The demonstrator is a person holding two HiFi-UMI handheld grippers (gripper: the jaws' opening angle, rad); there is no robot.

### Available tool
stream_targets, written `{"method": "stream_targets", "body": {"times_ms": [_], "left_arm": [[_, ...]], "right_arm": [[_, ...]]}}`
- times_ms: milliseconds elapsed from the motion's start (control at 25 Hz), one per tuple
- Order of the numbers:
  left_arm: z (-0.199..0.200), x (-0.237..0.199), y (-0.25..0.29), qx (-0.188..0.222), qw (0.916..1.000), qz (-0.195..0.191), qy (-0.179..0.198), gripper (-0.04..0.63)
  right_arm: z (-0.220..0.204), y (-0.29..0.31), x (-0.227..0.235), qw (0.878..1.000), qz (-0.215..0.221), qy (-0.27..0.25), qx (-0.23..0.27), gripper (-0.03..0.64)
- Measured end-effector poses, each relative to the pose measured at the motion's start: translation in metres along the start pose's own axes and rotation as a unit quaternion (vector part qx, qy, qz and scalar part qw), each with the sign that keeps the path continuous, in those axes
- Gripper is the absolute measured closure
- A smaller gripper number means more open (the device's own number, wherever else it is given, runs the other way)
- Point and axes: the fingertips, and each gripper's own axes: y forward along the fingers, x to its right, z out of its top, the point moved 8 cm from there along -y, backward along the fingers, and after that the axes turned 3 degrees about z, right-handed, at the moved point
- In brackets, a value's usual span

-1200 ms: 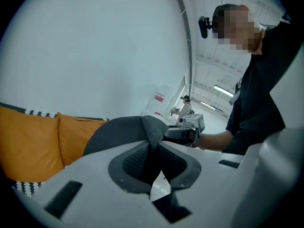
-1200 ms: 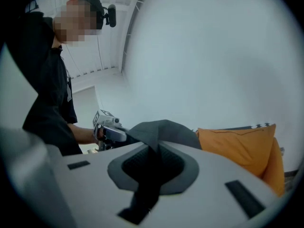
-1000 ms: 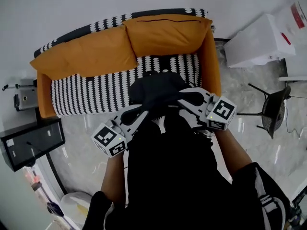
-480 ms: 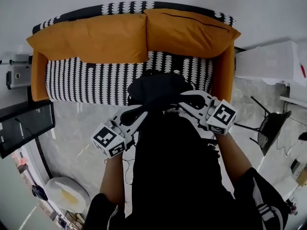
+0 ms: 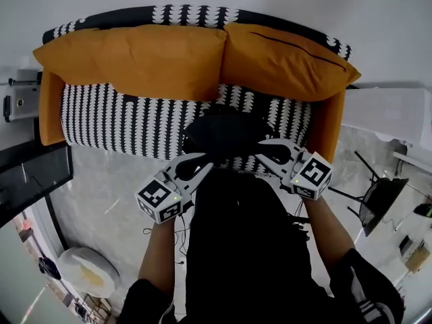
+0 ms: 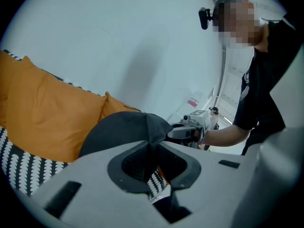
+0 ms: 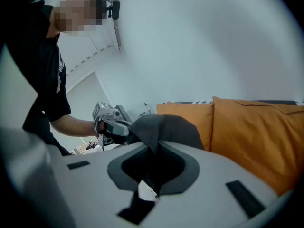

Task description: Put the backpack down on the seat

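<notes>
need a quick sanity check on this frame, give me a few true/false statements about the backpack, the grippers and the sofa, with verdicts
1. The left gripper and the right gripper are both shut on the backpack. True.
2. The two back cushions are blue. False: they are orange.
3. The seat has a black-and-white pattern. True.
4. The backpack is bright red. False: it is dark, near black.

Matt black cloth backpack (image 5: 223, 128); soft orange cloth cushions (image 5: 142, 59); patterned woven seat (image 5: 128, 123); glossy polished floor (image 5: 108, 194).
</notes>
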Motion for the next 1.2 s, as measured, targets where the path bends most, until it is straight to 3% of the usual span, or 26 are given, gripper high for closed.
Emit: {"method": "stream_targets", "body": {"times_ms": [480, 1200], "left_arm": [[0.043, -0.073, 0.021, 0.017, 0.9998, -0.006, 0.0, 0.546], [0.088, -0.137, 0.07, -0.017, 0.9994, 0.001, 0.031, 0.546]], "right_arm": [[0.037, 0.047, 0.063, 1.0, -0.018, -0.015, 0.011, 0.574], [0.057, 0.076, 0.143, 0.997, -0.071, 0.002, 0.031, 0.574]]}}
